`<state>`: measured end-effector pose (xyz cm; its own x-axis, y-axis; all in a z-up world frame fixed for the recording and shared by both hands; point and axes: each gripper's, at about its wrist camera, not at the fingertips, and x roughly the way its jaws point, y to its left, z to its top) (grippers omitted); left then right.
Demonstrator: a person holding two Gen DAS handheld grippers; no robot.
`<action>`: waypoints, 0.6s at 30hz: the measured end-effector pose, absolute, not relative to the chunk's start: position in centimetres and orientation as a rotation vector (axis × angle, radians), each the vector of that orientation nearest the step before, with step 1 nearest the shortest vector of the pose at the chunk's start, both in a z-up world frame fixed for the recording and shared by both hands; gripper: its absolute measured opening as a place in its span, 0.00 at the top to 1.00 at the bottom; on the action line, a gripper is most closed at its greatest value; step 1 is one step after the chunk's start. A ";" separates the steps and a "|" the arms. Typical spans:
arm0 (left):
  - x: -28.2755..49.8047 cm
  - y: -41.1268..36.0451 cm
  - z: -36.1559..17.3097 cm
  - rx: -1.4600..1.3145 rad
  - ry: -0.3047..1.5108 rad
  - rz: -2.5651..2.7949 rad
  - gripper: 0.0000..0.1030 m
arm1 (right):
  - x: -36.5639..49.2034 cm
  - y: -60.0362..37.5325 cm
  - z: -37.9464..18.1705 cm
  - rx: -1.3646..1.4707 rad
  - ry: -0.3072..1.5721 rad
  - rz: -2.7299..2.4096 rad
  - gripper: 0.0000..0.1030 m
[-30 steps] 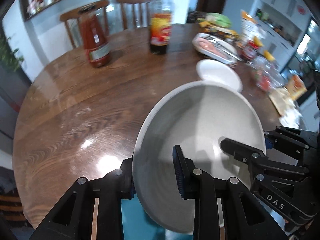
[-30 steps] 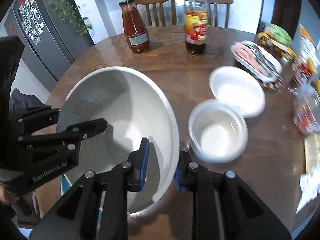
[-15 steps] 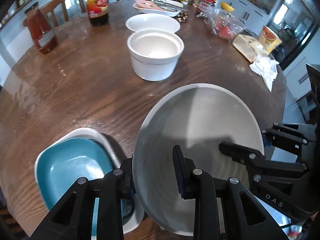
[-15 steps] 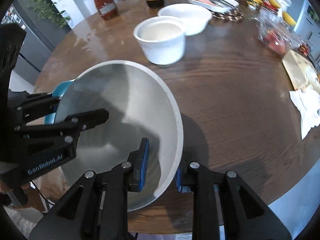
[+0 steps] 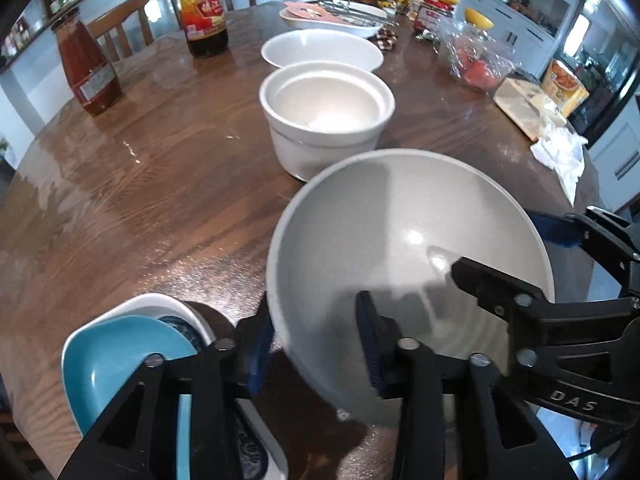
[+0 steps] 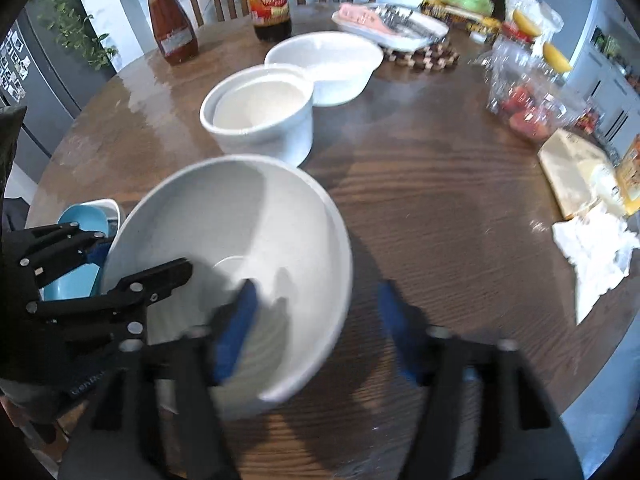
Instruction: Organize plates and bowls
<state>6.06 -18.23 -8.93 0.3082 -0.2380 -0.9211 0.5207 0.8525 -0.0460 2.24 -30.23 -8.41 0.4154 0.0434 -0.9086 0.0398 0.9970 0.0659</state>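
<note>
Two grippers, grey bowl (seemingly empty)

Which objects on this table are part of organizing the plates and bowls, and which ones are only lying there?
Belonging to the job:
large white bowl
deep white bowl
shallow white bowl
teal dish in a white dish

Just lying about:
sauce jar
dark bottle
tomato bag
tissue
tray of food
</note>
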 end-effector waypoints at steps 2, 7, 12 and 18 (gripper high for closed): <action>6.4 -17.7 -8.5 0.257 1.155 -0.503 0.51 | 2.0 -30.5 -8.0 0.078 1.134 0.010 0.32; 7.4 -16.1 -6.6 0.169 1.136 -0.493 0.47 | 1.8 -32.1 -6.9 0.160 1.105 0.037 0.32; 9.8 -15.2 -5.4 0.116 1.125 -0.442 0.47 | 2.9 -34.0 -6.5 0.260 1.092 0.048 0.32; 14.6 -16.2 -4.0 0.044 1.103 -0.382 0.47 | 6.1 -36.4 -5.7 0.315 1.062 0.026 0.32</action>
